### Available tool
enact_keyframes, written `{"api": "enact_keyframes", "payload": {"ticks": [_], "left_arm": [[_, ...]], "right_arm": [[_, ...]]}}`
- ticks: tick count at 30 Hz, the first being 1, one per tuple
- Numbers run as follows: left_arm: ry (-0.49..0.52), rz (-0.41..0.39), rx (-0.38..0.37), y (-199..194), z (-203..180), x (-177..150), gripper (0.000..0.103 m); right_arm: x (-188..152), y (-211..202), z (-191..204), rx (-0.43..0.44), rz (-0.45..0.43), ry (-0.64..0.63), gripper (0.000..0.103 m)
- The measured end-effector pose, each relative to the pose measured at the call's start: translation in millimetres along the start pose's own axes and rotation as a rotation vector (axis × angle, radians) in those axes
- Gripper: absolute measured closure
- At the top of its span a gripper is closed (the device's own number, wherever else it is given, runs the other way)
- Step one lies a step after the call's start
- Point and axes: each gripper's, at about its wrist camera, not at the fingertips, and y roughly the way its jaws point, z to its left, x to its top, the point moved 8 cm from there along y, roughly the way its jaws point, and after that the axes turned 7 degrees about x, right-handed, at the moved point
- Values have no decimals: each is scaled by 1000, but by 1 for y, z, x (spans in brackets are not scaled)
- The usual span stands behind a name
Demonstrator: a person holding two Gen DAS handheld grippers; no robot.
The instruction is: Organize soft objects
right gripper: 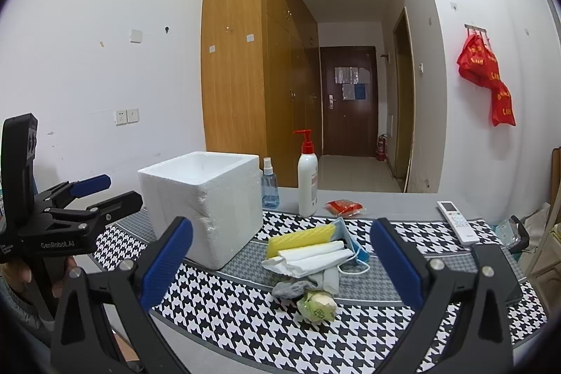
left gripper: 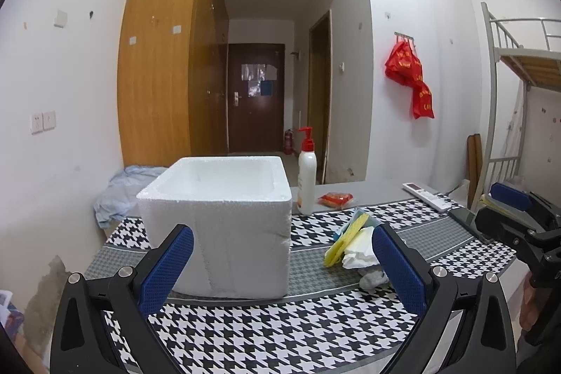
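Both units are released and hold nothing. The left hand-held gripper [left gripper: 282, 255] hovers with jaws spread in front of the foam box [left gripper: 224, 219]; the right hand-held gripper [right gripper: 282, 253] hovers with jaws spread over the pile of soft objects [right gripper: 312, 258].

The pile lies on the bench [right gripper: 245, 332] just beside the box, to its right. It comprises a yellow sponge [right gripper: 298, 239], folded white tissues [right gripper: 312, 256], a blue face mask [right gripper: 350, 240], a grey sock [right gripper: 292, 289] and a green packet [right gripper: 315, 307], overlapping one another.

Likely faults:
- A pinch may lift several overlapping items, and one may drop short of the box.
- The mask's ear loop may snag neighbouring items.
- The light box may slide if bumped.
- The pump bottle [right gripper: 307, 177] and spray bottle [right gripper: 269, 184] stand near the box and may topple.

The bench carries a houndstooth cloth. The room has white walls, a wooden wardrobe [right gripper: 238, 65] and a corridor to a dark door.
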Motion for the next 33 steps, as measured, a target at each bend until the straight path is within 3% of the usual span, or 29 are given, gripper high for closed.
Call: {"api": "enact_keyframes", "payload": {"ticks": [33], "left_arm": [[11, -24, -25, -5, -7, 3, 1]], "right_arm": [[-1, -2, -4, -11, 7, 9, 1]]}}
